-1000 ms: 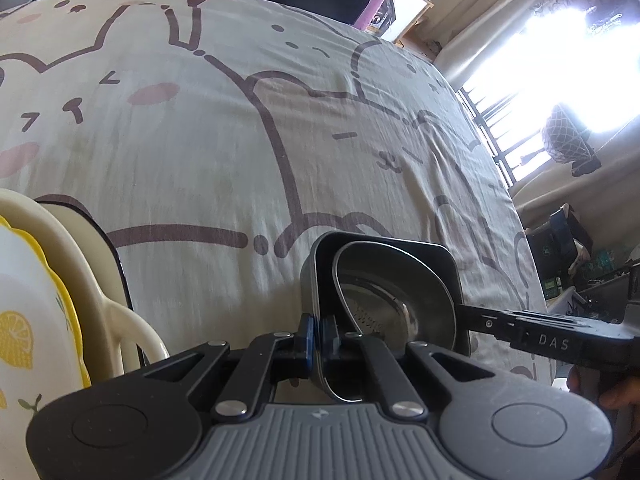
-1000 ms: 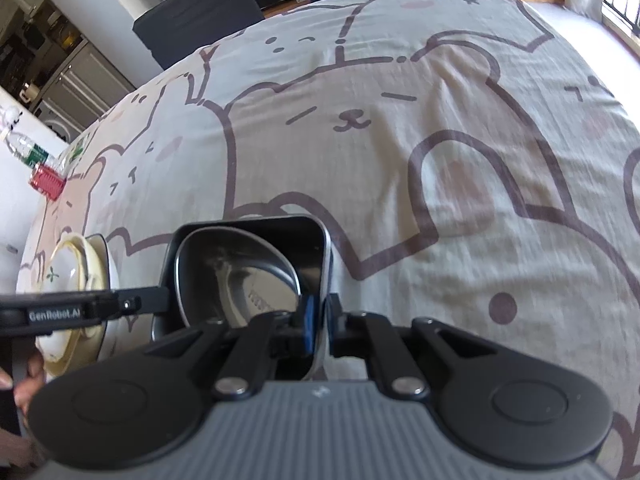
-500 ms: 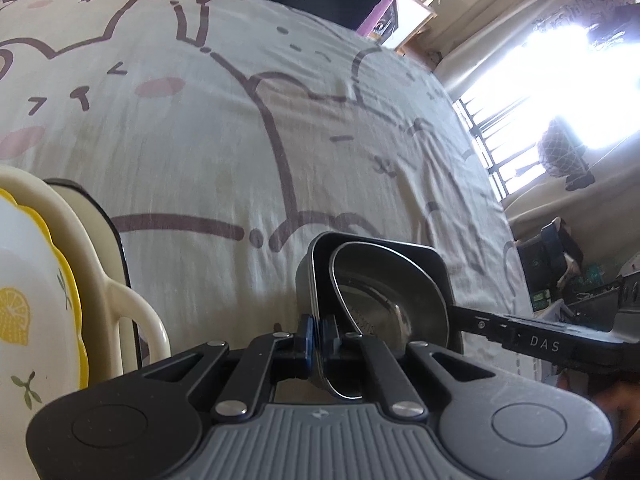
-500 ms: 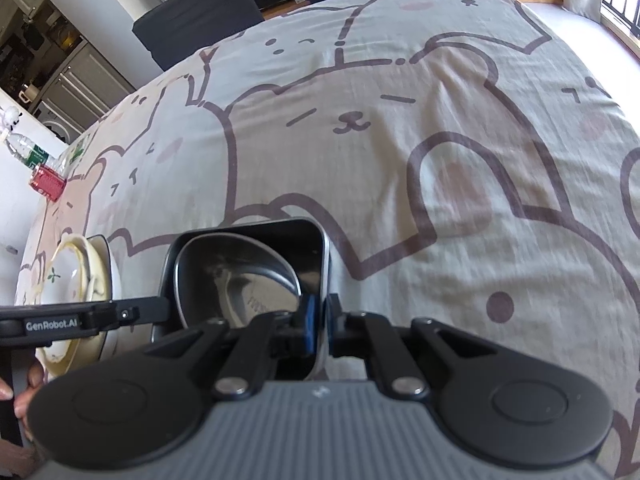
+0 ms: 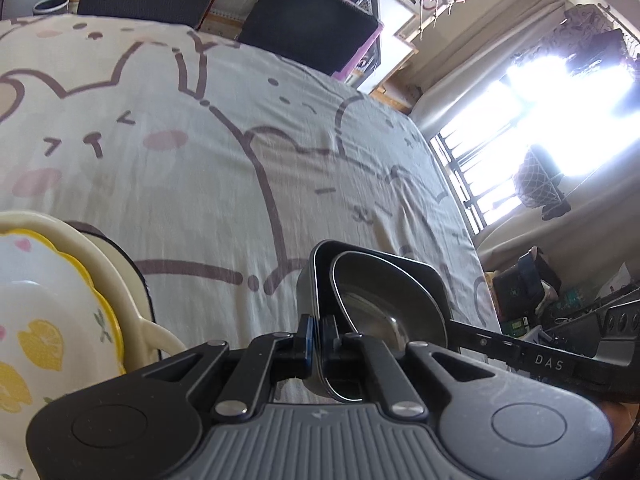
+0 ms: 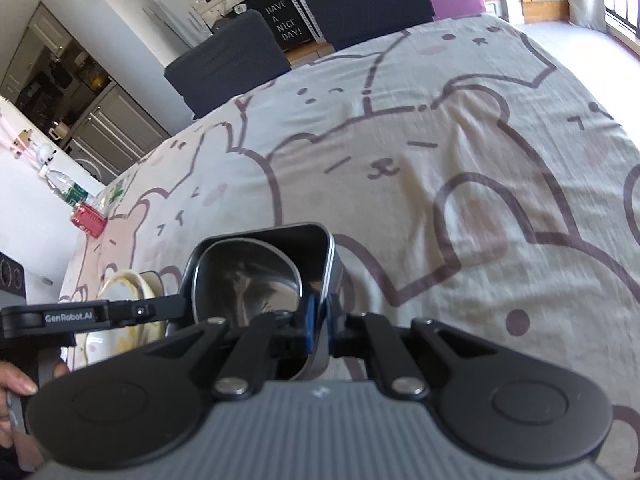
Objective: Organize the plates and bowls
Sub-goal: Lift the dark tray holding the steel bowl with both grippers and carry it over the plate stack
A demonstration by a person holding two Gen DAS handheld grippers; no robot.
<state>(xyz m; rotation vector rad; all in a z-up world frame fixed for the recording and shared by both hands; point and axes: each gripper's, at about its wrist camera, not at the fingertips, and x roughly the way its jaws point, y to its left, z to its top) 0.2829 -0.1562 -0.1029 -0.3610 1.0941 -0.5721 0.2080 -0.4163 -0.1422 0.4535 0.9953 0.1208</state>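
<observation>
My left gripper [image 5: 316, 336] is closed on the near wall of a dark square tray [image 5: 404, 270]. The two blue pads pinch the thin rim between them. Inside the tray lies a metal bowl [image 5: 372, 300], tilted, with a shiny bottom. From the right side my right gripper [image 5: 460, 326] reaches to the opposite edge of the same tray; its black arm carries the letters DAS. Under the tray is a tablecloth [image 5: 200, 184] with drawn bears. At the left edge I see a cream dish [image 5: 120, 284] with a handle, and in it a white plate [image 5: 36, 312] with a yellow rim and lemons.
</observation>
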